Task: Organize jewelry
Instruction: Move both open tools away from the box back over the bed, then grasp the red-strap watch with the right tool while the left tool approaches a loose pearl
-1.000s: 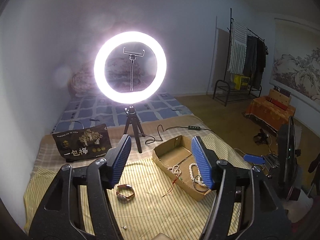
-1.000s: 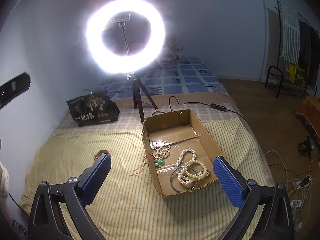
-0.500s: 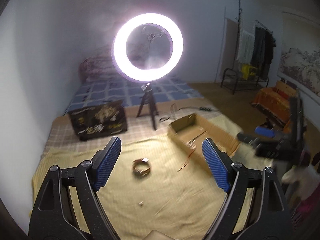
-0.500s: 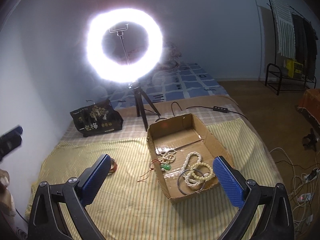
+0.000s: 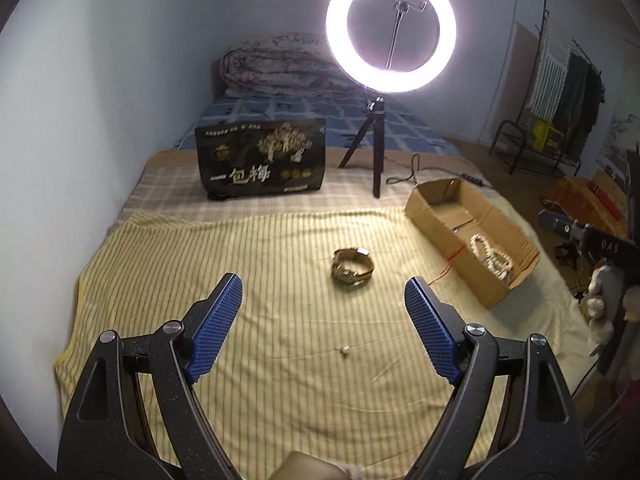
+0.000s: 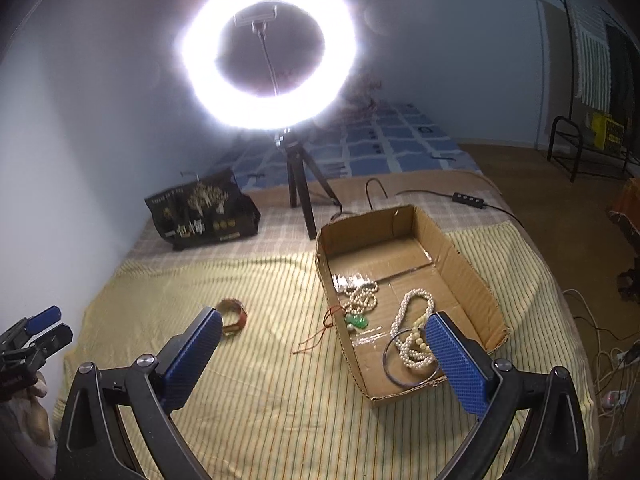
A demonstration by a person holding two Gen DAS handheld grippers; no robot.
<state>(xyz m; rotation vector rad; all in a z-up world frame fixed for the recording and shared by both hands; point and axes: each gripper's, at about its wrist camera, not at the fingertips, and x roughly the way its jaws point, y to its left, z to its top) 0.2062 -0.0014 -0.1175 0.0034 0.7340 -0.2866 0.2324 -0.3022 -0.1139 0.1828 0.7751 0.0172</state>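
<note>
Left gripper (image 5: pixel 323 304): jaws just widened, now spread far apart, nothing between them, nothing held. Since a second ago, swung away from the cardboard box (image 5: pixel 444 232) and dropped lower toward the striped bedspread (image 5: pixel 168 264). Watch (image 5: pixel 353 266) now dead ahead, just beyond the fingertips, lying loose on the cloth, apart from both pads. Box off to the forward right, pearl strands (image 6: pixel 416 320) and a green pendant (image 6: pixel 357 322) already inside. Right gripper (image 6: pixel 324 356): jaws wide, empty, hanging over the box's near corner. Likely meaning: watch is the last loose piece, and the left tool lined up for a pickup. Tiny white speck (image 5: pixel 344 349) below the jaws, identity unclear.
</note>
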